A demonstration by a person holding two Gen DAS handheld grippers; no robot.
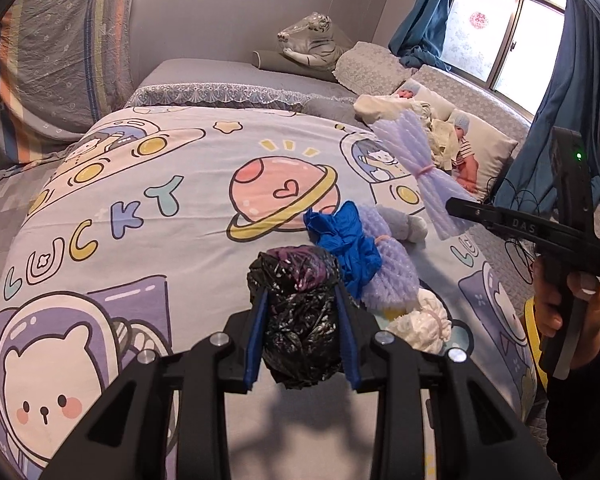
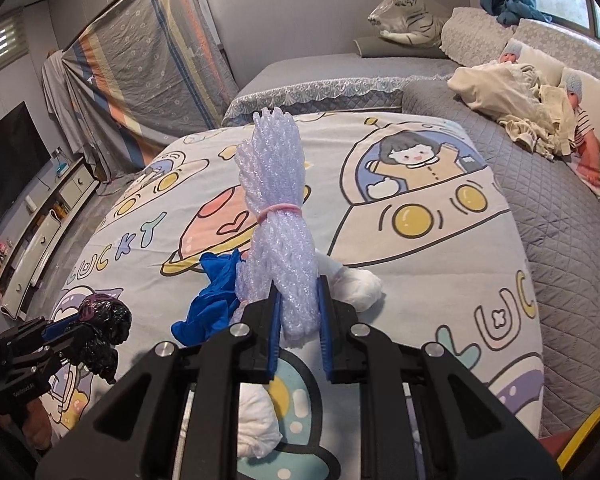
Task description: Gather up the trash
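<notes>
Left wrist: two foam bundles [image 1: 420,168], one blue glove [image 1: 348,240].

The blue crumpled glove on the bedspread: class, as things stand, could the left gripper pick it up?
Probably not yet. The blue glove lies uncovered just ahead of the left gripper, but that gripper is shut on a black plastic bag, so there is no free grip.

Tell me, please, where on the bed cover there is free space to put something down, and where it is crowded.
Free: the cover around the LUCKY letters, left of the planet print. Crowded: the heap right of the left gripper with blue bag, purple foam net and white bundle. Both grippers are full.
</notes>
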